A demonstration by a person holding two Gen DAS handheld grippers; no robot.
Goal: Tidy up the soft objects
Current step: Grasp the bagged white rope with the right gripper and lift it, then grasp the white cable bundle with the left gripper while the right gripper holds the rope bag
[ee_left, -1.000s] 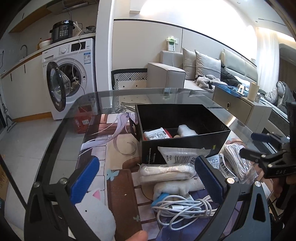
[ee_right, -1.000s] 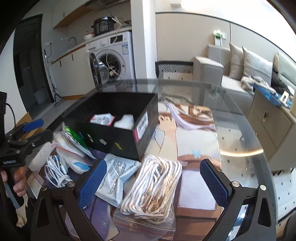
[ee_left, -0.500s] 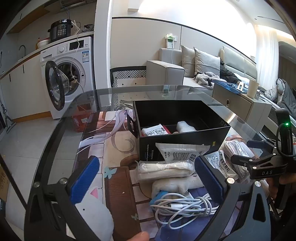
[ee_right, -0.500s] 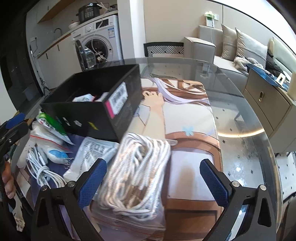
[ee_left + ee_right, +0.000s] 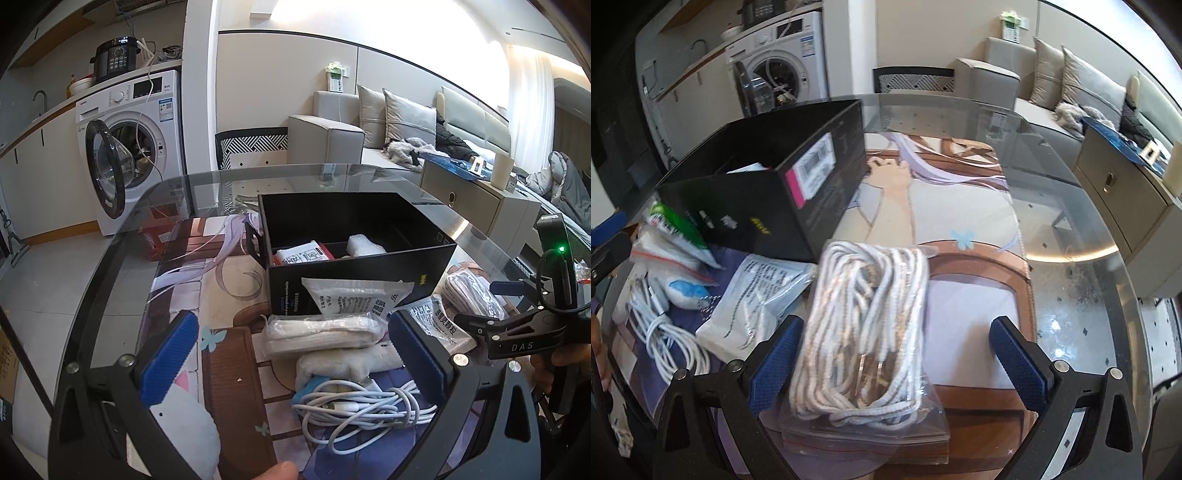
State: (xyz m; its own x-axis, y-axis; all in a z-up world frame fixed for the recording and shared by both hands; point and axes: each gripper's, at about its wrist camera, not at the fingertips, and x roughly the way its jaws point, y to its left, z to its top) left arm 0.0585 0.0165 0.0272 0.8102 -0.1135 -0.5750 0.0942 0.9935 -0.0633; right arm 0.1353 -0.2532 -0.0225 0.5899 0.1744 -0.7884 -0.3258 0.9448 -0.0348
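A black box [image 5: 354, 254] on the glass table holds a few packets and a white roll; it also shows in the right wrist view [image 5: 768, 192]. My right gripper [image 5: 897, 362] is open, its fingers either side of a clear bag of white rope [image 5: 864, 325]. My left gripper [image 5: 295, 358] is open above a bagged white cloth [image 5: 325, 330], a plush piece and a coiled white cable [image 5: 362, 410]. A white printed packet [image 5: 354, 299] leans on the box front. The right gripper [image 5: 517, 332] shows at the right of the left wrist view.
A picture mat [image 5: 960, 221] covers the glass table [image 5: 1082, 295]. A flat printed packet [image 5: 753, 299], a green packet [image 5: 672, 225] and the cable [image 5: 665, 332] lie left of the rope bag. A washing machine [image 5: 129, 147], sofa and sideboard [image 5: 476, 199] stand beyond.
My right gripper has moved forward and down, so the rope bag now lies between its open fingers. My left gripper has barely moved.
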